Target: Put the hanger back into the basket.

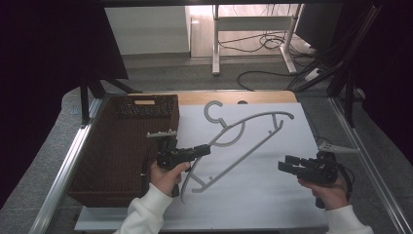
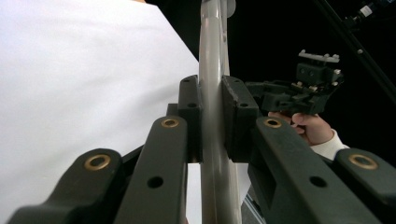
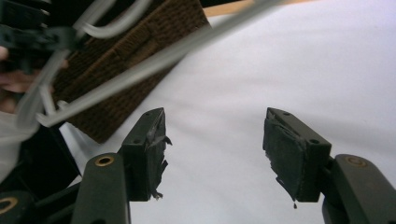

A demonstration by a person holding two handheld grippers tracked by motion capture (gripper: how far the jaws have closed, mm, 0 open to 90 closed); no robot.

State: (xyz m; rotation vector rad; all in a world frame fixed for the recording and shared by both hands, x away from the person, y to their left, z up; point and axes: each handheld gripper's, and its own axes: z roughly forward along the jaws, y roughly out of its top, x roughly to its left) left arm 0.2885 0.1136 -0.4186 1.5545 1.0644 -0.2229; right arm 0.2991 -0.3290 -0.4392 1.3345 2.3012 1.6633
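Observation:
A grey plastic clothes hanger (image 1: 242,157) is lifted at a slant over the white sheet, its hook (image 1: 213,109) toward the far side. My left gripper (image 1: 207,148) is shut on the hanger's curved arm near the lower left end. In the left gripper view both pads press on the grey bar (image 2: 211,56), which runs straight up between them at my left gripper (image 2: 212,109). My right gripper (image 1: 286,164) hovers low over the sheet at the right, apart from the hanger. Its jaws stand open with nothing between them (image 3: 215,144). The hanger (image 3: 154,63) crosses that view's upper left.
A dark brown woven basket (image 1: 122,146) sits at the left, touching the white sheet (image 1: 272,200). Metal rails (image 1: 63,165) border the table on both sides. Cables and a desk frame (image 1: 216,44) lie on the floor beyond.

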